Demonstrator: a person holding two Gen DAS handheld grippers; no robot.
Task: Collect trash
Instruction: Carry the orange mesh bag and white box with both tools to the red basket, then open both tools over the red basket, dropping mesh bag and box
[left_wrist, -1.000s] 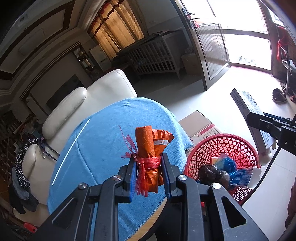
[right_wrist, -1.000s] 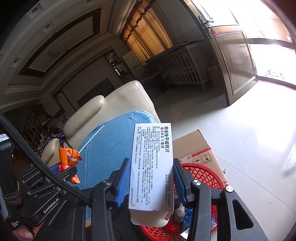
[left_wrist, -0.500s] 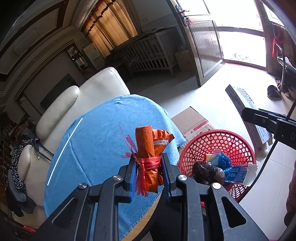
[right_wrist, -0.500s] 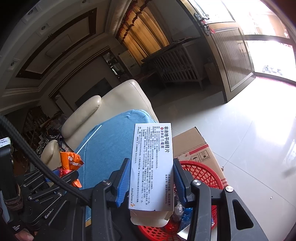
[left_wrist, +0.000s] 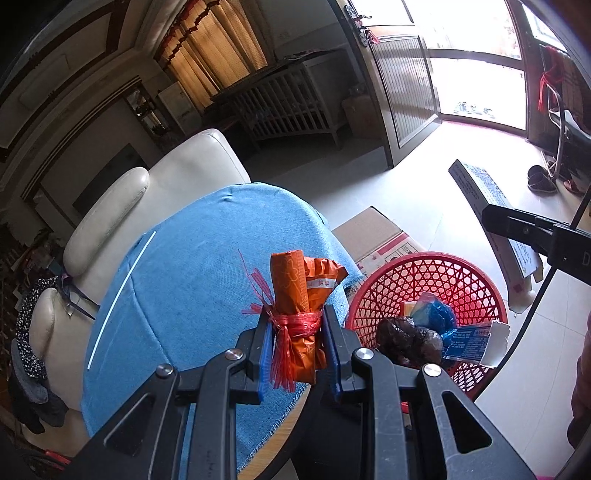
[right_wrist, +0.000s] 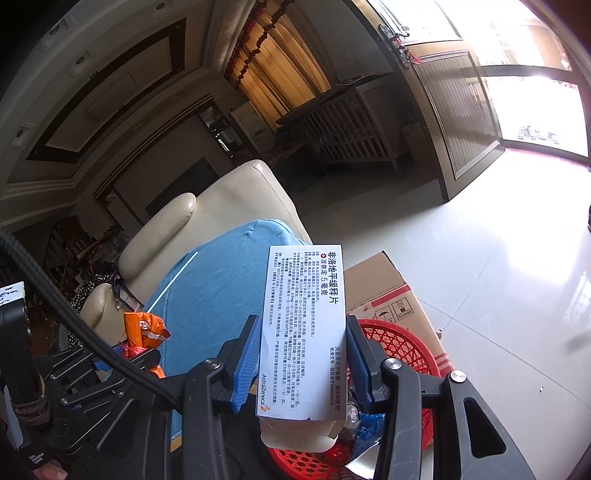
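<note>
Left wrist view
Left tool (left_wrist: 295, 343): pinching an orange rolled wrapper bundle tied with red plastic strips (left_wrist: 299, 299), which stands upright between its blue pads.
Below: round surface under a blue cloth (left_wrist: 192, 295), a white straw (left_wrist: 122, 295) lying far left on it.
Right: red plastic lattice basket (left_wrist: 424, 273) on the floor, with a dark bag, blue wrapper and a printed carton inside.
Beyond the basket: brown cardboard box (left_wrist: 373, 236).

Right wrist view
Right tool (right_wrist: 303, 358): clamped on a white printed medicine box (right_wrist: 303, 332), held above the near edge of the red basket (right_wrist: 399, 343).
Far left: cream leather armchair (right_wrist: 236, 206).
</note>
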